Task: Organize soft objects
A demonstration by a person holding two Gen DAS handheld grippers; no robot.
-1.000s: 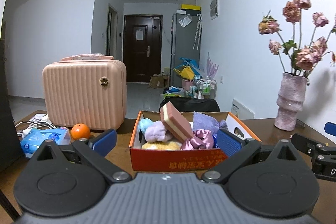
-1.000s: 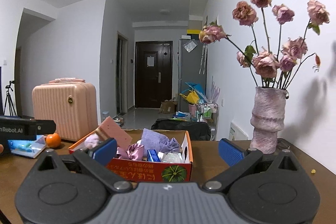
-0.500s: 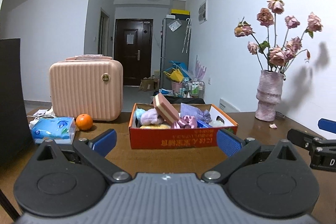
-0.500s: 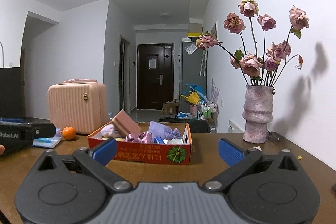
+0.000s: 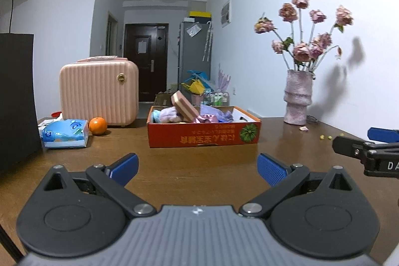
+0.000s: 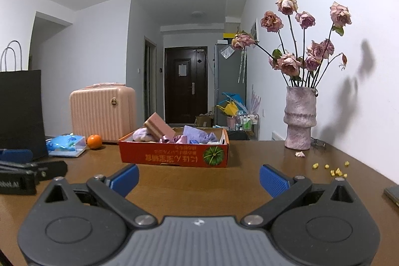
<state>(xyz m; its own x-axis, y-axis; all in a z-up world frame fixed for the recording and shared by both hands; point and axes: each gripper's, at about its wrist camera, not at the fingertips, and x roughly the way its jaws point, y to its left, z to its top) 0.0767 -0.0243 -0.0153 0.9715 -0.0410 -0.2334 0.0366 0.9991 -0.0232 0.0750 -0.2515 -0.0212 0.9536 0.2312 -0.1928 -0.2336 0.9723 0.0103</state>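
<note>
The soft objects (image 5: 189, 114) sit heaped in an orange cardboard box (image 5: 203, 136) on the brown table (image 5: 194, 166), straight ahead of both pairs of jaws and well apart from them. A pink sponge block (image 5: 184, 105) leans tilted above the heap, with a lilac plush piece (image 5: 167, 114) to its left and purple satin cloth (image 5: 212, 116) to its right. The left gripper (image 5: 197, 167) hangs low over the table with its blue pads spread wide and nothing between them. The right gripper (image 6: 198, 177) is the same: jaws wide apart, empty, pointed at the box's front wall. Left of the left jaws lie a blue tissue pack (image 5: 65, 133) and an orange (image 5: 98, 126), with a pink ribbed case (image 5: 98, 94) behind them. Off to the right of both jaws stands a pink vase (image 6: 300, 125) of dried roses (image 6: 299, 46), with yellow crumbs (image 6: 331, 168) scattered near it on the table.
</note>
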